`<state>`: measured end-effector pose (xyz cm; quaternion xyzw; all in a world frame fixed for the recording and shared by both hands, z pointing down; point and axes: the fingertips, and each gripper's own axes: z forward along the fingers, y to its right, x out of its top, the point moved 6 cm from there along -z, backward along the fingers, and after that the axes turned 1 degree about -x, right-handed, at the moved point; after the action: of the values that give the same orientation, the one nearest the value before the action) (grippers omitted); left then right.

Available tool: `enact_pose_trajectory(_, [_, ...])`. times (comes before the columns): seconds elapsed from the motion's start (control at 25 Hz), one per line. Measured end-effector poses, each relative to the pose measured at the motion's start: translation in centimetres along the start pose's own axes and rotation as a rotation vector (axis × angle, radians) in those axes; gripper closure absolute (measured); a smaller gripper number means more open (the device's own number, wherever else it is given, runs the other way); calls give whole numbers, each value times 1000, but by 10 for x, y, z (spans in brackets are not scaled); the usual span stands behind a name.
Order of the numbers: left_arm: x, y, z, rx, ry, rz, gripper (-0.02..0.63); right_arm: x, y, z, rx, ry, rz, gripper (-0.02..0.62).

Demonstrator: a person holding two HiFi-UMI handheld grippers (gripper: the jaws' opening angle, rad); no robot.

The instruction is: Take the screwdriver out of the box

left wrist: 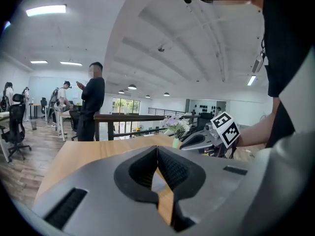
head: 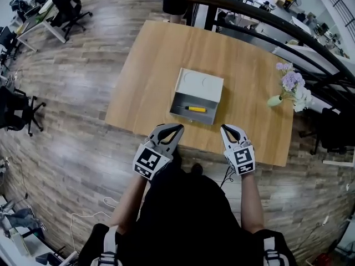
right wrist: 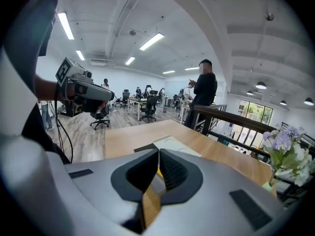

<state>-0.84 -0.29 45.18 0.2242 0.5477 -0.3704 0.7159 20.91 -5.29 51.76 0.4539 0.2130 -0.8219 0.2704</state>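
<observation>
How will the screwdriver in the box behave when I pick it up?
The screwdriver looks slim and rigid, so it is probably light and stiff. It seems rounded, so it may roll if nudged, though the box walls should stop it.

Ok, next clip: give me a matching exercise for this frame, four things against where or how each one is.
Things:
1. screwdriver
2. box
3. flower vase
4. left tongs

Descriptions:
A. shut on nothing, at the near edge of the table
B. near the table's right edge
C. yellow, lying inside the opened box
D. pale grey, mid-table, standing open

Pairs: 1-C, 2-D, 3-B, 4-A
</observation>
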Motion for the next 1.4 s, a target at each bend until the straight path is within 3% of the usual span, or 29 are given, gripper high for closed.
enact_pose_trajectory(0.6, [9,-85,31,-186,13,33,583,24,-4,63,-120,-76,45,568])
enact_pose_trajectory(1.4, [-16,-128,3,-188,-12,-9,583,27,-47,106,-95,-133,4,568])
